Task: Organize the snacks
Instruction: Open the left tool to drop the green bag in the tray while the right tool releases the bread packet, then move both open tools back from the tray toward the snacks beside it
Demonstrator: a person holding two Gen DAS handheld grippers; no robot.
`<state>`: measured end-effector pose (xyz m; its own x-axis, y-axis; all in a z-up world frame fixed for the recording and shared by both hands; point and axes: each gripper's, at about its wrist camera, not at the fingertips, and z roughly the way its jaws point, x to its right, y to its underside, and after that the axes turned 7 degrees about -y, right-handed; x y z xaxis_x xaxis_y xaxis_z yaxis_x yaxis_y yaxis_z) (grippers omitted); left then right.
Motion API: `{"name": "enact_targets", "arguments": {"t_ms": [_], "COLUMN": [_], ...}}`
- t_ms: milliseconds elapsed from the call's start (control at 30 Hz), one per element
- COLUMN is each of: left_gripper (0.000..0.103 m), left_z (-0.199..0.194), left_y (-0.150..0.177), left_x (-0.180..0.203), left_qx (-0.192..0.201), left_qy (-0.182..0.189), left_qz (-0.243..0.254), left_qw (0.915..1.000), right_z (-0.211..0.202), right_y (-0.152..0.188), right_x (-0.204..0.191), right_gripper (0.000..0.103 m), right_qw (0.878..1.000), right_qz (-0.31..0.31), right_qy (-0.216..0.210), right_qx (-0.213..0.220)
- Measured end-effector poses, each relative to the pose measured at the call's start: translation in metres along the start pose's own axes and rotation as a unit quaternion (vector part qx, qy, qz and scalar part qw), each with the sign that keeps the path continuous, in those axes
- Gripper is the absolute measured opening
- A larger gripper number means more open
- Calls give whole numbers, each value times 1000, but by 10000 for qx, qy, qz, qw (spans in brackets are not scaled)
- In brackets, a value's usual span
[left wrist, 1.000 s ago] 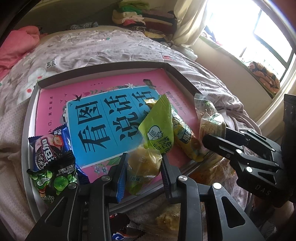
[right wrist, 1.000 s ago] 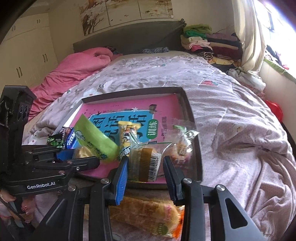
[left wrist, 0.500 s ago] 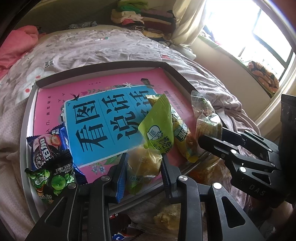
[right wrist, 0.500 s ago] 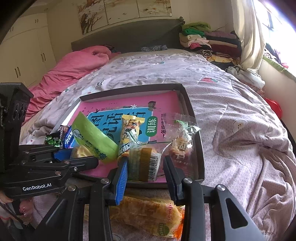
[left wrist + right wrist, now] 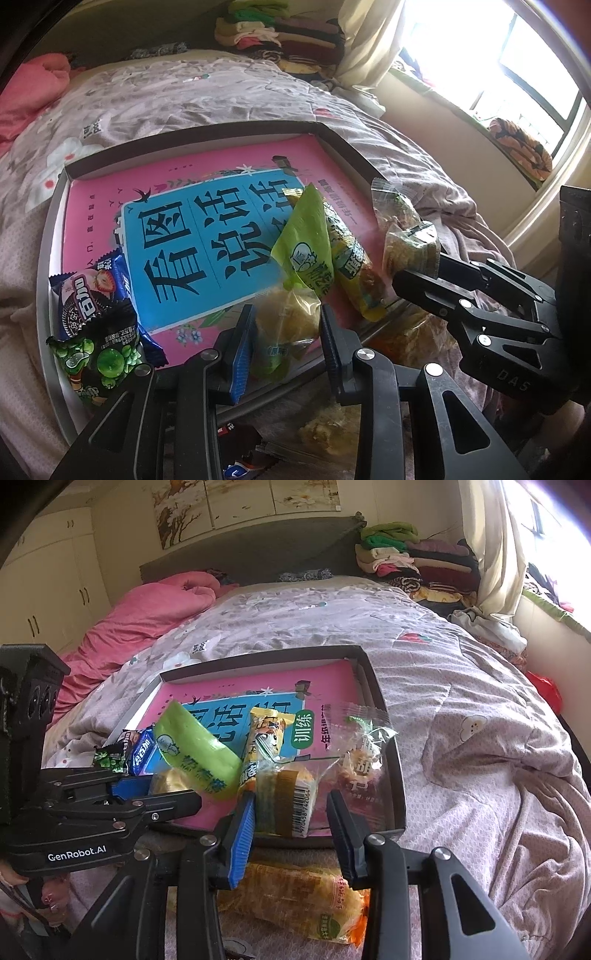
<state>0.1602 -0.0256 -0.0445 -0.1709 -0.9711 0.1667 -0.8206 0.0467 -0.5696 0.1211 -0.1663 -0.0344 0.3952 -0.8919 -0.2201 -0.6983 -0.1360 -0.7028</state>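
A shallow dark-rimmed tray point(image 5: 343, 142) with a pink and blue printed bottom lies on the bed. My left gripper point(image 5: 286, 328) is shut on a green-topped pack of yellow cake point(image 5: 295, 280) at the tray's near edge. My right gripper point(image 5: 290, 808) is shut on a clear pack with a barcode point(image 5: 291, 797), also over the near edge. A yellow snack bar point(image 5: 264, 734) lies between the two packs. An Oreo pack point(image 5: 88, 291) and a green candy bag point(image 5: 98, 358) lie at the tray's left.
A long orange pastry pack point(image 5: 295, 893) lies on the quilt below the right gripper, outside the tray. A clear wrapped snack point(image 5: 364, 753) sits at the tray's right edge. Pink duvet point(image 5: 147, 616) at far left, folded clothes point(image 5: 410, 557) at the headboard.
Both grippers keep their packs and have shifted only slightly over the tray's near edge; the view has edged a little forward.
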Motion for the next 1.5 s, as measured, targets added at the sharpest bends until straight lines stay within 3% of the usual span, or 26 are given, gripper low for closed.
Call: {"name": "enact_targets", "arguments": {"t_ms": [1000,1133,1367,1500], "left_gripper": [36,43,46,54], "left_z": [-9,-10,-13,-16], "left_y": [0,0,0,1], "left_x": [4,2,3,4], "left_qx": [-19,-46,-17,9], "left_qy": [-1,42,22,1], "left_qz": [80,6,32,68], "left_qw": [10000,10000,10000,10000], "right_z": [-12,-16,-20,-21], "right_y": [-1,-2,-4,-4], "right_x": [-3,-1,0,0], "right_gripper": [40,40,40,40], "right_qw": [10000,9999,9999,9999], "right_qz": [82,112,135,117], "right_qy": [-44,-11,-18,-29], "right_qx": [14,62,92,102]}}
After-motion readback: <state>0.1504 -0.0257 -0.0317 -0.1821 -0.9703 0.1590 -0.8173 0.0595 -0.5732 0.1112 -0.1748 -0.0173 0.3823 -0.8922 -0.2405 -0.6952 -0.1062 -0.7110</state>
